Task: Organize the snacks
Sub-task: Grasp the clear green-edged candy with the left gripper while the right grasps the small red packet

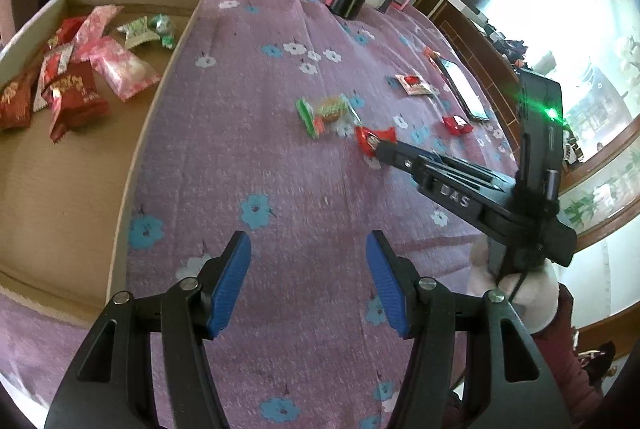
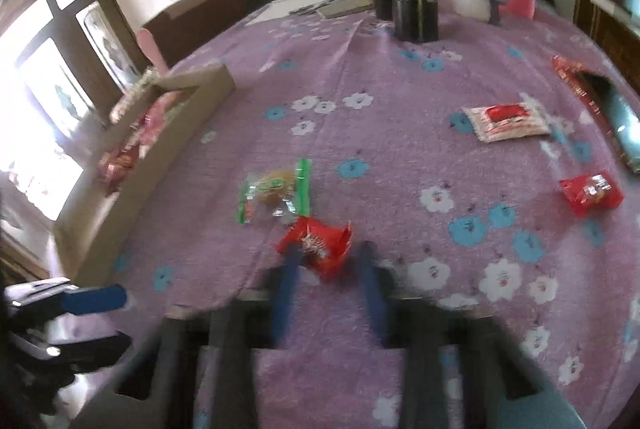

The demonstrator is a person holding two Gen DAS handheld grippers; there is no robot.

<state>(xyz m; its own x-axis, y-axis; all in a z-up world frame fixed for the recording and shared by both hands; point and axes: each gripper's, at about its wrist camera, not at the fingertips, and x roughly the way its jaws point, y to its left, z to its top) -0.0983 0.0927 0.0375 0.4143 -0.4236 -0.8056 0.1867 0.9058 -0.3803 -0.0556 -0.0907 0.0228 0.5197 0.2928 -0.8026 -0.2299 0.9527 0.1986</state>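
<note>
The right gripper (image 2: pixel 329 256) is seen with its jaws parted around a crinkled red snack packet (image 2: pixel 316 247) at lower centre; contact cannot be told through the blur. The left gripper (image 1: pixel 308 283) is held wide open, with nothing between its ribbed blue pads (image 1: pixel 231 283). "DAS" is read on the right gripper only in the left view, where a cardboard tray (image 1: pixel 132 165) of foil snacks (image 1: pixel 76 69) is shown at upper left on the floral purple bench (image 1: pixel 280 169).
</note>
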